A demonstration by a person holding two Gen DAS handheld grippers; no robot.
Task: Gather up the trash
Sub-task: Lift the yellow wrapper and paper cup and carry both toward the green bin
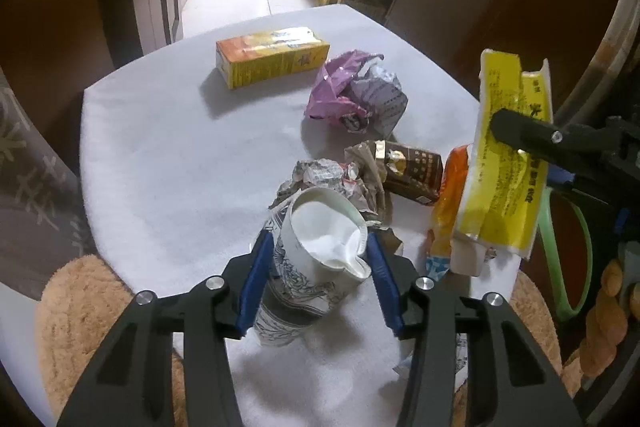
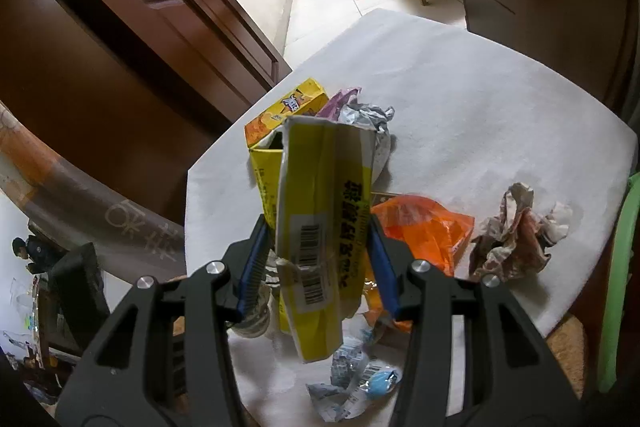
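While the left gripper [image 1: 318, 277] squeezes a dented paper cup [image 1: 316, 259] between its blue ribbed pads, the cup stands on the soft white table [image 1: 160, 147]. Just past the cup lies crumpled paper [image 1: 332, 179]. To the cup's right, the right gripper [image 2: 318, 263] pinches a flat, torn yellow box [image 2: 320, 227]. Farther behind the cup sit a shiny purple wrapper [image 1: 352, 91] and a long yellow carton [image 1: 272, 57].
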